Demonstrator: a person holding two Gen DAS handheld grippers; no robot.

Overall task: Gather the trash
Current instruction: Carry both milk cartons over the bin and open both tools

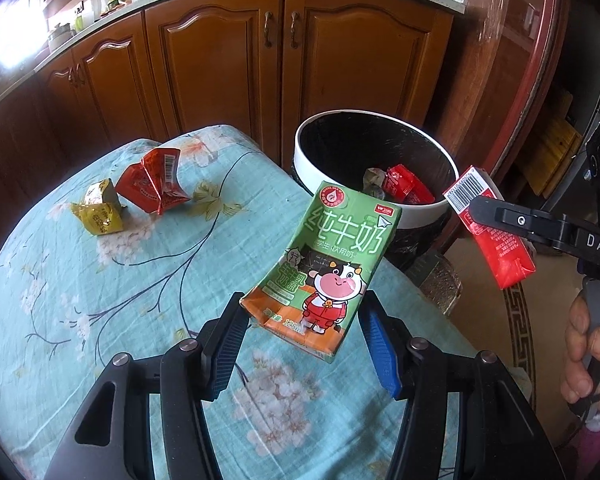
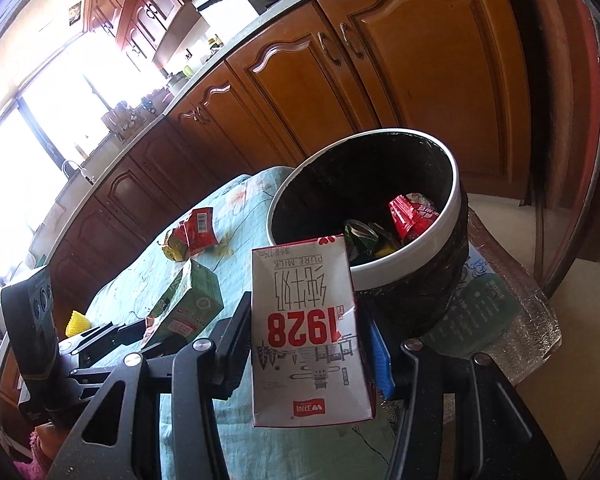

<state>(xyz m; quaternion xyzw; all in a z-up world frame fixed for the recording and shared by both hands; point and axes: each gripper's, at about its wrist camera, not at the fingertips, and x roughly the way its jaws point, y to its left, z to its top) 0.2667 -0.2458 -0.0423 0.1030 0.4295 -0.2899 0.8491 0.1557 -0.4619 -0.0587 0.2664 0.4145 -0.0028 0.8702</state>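
Note:
My left gripper (image 1: 304, 320) is shut on a green milk carton (image 1: 332, 264), held above the table's right edge, short of the bin. The carton also shows in the right wrist view (image 2: 188, 304). My right gripper (image 2: 304, 344) is shut on a red and white milk carton (image 2: 308, 340), held just in front of the bin; it also shows in the left wrist view (image 1: 492, 232). The white-rimmed trash bin (image 1: 320, 148) with a black liner holds several wrappers (image 1: 404, 188). A crumpled red wrapper (image 1: 152, 184) and a yellow wrapper (image 1: 98, 212) lie on the table.
The table has a teal floral cloth (image 1: 100, 320). Wooden kitchen cabinets (image 1: 260, 64) stand behind the bin. A bubble-wrapped object (image 2: 512, 320) sits under the bin. A small yellow object (image 2: 78, 322) is at the left in the right wrist view.

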